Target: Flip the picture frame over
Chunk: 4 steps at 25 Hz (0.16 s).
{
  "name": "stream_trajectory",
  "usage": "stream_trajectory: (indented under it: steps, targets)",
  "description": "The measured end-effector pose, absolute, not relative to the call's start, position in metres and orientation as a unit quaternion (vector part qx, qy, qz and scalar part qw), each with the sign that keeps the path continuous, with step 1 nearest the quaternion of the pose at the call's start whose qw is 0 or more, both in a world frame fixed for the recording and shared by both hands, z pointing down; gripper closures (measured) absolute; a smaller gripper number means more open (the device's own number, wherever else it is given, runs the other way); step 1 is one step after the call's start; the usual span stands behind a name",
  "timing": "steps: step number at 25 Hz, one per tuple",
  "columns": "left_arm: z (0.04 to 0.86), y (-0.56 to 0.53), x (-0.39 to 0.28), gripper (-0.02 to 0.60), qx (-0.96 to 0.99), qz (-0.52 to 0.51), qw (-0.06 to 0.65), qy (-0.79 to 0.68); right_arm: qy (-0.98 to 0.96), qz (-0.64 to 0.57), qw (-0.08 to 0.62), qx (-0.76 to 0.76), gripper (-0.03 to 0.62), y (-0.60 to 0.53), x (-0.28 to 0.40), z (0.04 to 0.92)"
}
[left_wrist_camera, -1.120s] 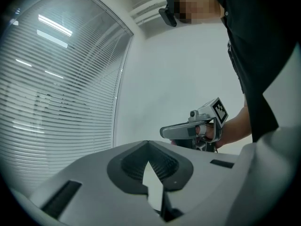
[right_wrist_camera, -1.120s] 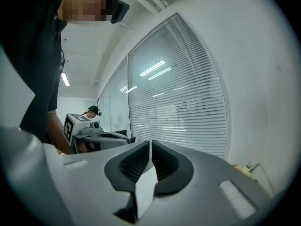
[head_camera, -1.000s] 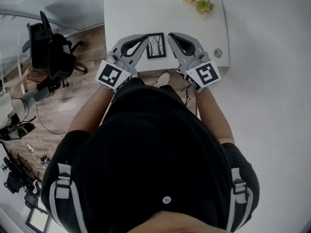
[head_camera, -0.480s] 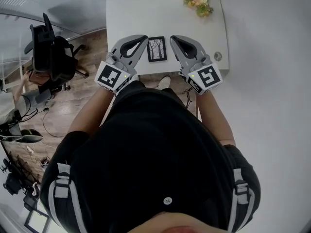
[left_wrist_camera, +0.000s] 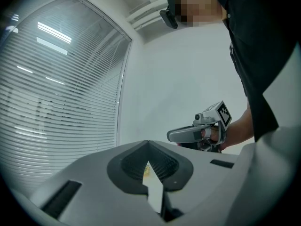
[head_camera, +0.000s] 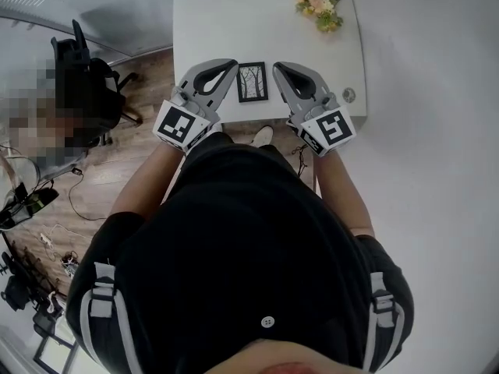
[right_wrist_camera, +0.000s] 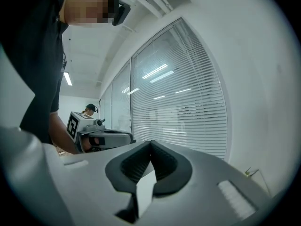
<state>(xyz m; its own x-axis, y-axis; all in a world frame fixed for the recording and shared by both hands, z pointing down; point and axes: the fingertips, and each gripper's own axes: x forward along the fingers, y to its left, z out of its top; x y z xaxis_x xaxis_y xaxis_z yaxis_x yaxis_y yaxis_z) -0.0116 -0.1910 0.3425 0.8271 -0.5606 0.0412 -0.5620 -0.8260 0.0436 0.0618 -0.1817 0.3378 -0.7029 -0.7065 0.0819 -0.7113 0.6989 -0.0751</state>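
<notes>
- The frame (head_camera: 252, 82) lies flat on the white table (head_camera: 234, 22), near its 6 o'clock edge, straight ahead of the person at 12 o'clock.
- Its picture side faces up: dark border, pale print of bare trees.
- The left gripper (head_camera: 231, 67) sits at the frame's 9 o'clock and the right gripper (head_camera: 279, 67) at its 3 o'clock, the frame between them.
- Both tips angle in toward the frame's far corners and come just beside it. Whether either touches it cannot be told from the head view.
- In the left gripper view, the left gripper (left_wrist_camera: 148, 145) is clenched: its jaws meet at the tips with nothing between them.
- In the right gripper view, the right gripper (right_wrist_camera: 150, 142) is clenched too, jaws together and holding nothing.
- Each gripper view shows the other gripper held level in a hand: the right one (left_wrist_camera: 197, 133) at 3 o'clock, the left one (right_wrist_camera: 101, 138) at 9 o'clock.
- Flowers (head_camera: 318, 6) lie at the table's 1 o'clock corner, well apart from the frame.
- A black chair (head_camera: 82, 76) stands on the wood floor (head_camera: 148, 131) at the table's 9 o'clock.
- Blinds (right_wrist_camera: 188, 102) cover the window behind the jaws in both gripper views.
</notes>
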Motion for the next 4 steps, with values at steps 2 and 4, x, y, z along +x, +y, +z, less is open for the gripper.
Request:
stream_trajectory:
  steps: [2, 4]
  targets:
    - [0.3394, -0.1902, -0.0099, 0.577, 0.955, 0.008, 0.03, -0.295, -0.92, 0.052, 0.021, 0.387, 0.583, -0.1811, 0.0631, 0.3386]
    - [0.3384, -0.189, -0.0086, 0.577, 0.955, 0.005, 0.033, -0.295, -0.919, 0.053, 0.019, 0.389, 0.583, -0.1803, 0.0642, 0.3396]
